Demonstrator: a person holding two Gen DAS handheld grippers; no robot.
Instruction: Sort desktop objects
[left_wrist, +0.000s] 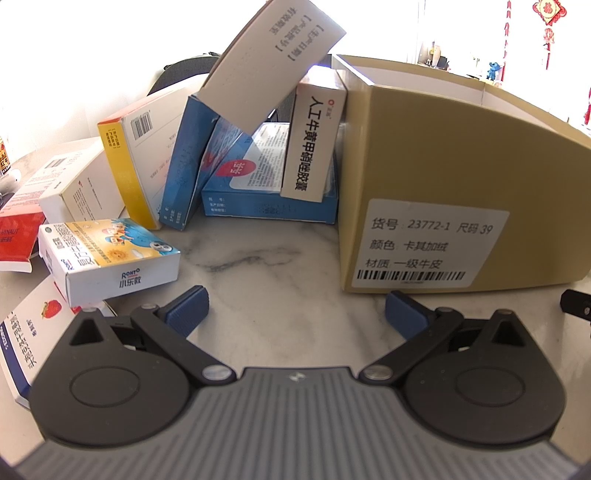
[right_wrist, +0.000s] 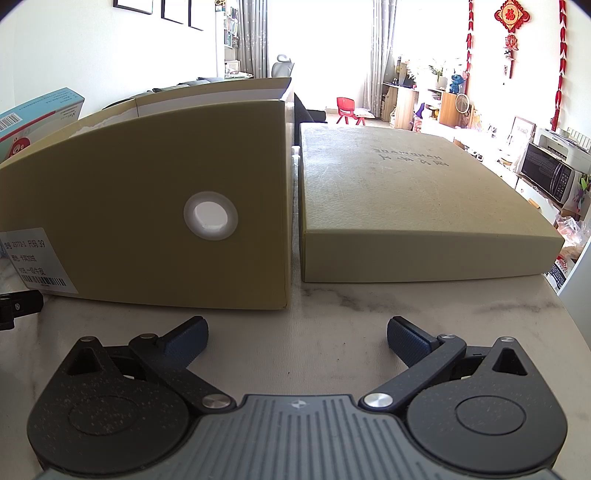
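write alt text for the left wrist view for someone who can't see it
The left gripper, jaws wide open and empty, hovers over a marble table facing a jumble of medicine boxes leaning against an open tan shoebox on the right. A small Ronto box lies nearest, at left.

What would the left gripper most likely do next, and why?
Probably ease the left gripper forward and to the left, toward the small Ronto medicine box. It is open and empty over bare marble tabletop; that box lies flat, nearest and apart from the leaning pile. The open tan shoebox beside it looks like the place to put it.
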